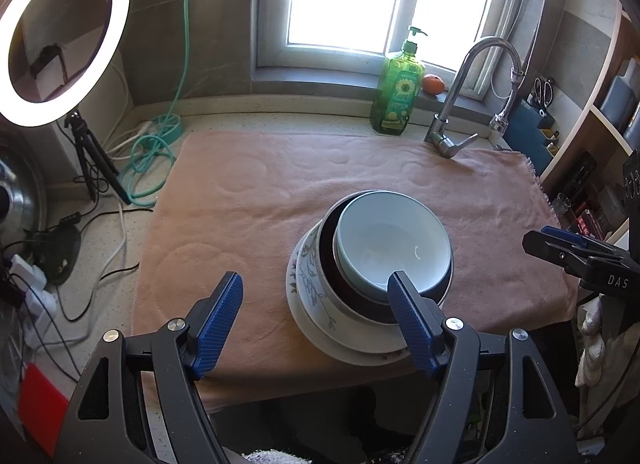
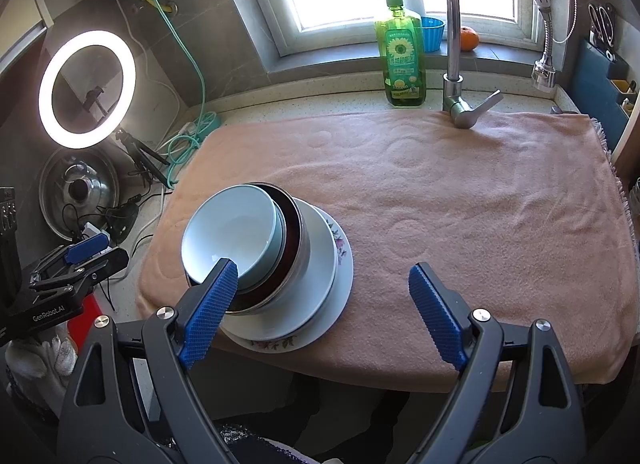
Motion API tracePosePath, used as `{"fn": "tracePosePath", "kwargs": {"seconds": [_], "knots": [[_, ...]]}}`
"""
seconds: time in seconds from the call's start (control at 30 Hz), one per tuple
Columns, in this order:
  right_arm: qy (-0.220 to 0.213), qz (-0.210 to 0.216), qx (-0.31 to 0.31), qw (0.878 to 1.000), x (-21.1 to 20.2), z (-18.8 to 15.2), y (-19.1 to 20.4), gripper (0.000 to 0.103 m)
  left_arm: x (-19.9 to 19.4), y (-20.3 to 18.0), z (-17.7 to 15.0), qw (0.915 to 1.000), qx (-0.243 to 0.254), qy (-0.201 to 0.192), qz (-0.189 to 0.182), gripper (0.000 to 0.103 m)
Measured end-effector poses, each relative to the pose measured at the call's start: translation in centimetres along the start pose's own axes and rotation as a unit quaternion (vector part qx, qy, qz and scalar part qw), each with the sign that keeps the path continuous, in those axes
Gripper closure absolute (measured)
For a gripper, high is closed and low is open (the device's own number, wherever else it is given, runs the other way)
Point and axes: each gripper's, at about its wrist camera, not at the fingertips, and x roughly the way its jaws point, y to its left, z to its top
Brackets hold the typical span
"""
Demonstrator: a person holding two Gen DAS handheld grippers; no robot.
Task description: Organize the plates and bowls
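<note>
Pink towel point(image 1: 280, 191); both grippers point(image 1: 316, 328) point(image 2: 324, 312) angled down, jaws wide, empty.

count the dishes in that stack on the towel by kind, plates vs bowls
plates: 2, a flowered plate at the bottom and a white plate on it
bowls: 2, a dark metal-rimmed bowl with a pale blue bowl nested inside
total: 4
</note>
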Motion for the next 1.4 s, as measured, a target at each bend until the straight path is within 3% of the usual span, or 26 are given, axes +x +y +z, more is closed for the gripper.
{"fn": "tracePosePath", "kwargs": {"seconds": [1.4], "knots": [[0.01,-0.001,0.005,1.0,0.64,-0.53,0.12,0.013,0.03,-0.25,0.25,1.0,0.006,0.002,0.0,0.028]]}}
